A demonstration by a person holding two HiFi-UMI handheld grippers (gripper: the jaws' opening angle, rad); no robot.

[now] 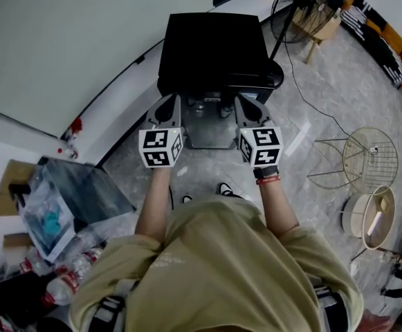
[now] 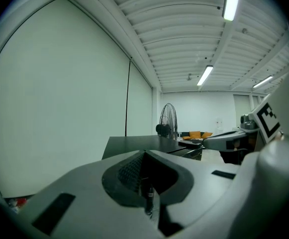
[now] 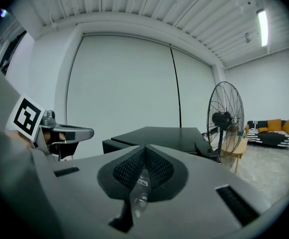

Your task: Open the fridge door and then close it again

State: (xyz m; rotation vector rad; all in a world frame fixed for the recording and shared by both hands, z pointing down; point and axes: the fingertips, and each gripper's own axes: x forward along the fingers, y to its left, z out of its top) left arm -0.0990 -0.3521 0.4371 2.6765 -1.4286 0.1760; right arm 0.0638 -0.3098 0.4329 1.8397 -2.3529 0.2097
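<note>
While the black fridge [image 1: 211, 47] stood beside the white wall [image 1: 62, 40], the left claw [image 1: 168, 104] and the right claw [image 1: 246, 104] hung side by side just before the fridge's front, apart from it. Both were clenched tight on nothing. A standing fan [image 1: 310, 2] rose beyond the fridge's right side.

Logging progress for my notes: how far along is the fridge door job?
Done: nothing that shows; the black fridge looks closed. In hand: nothing; left gripper and right gripper are shut, empty, held short of it. Left, seemingly: opening it, then closing it.
</note>
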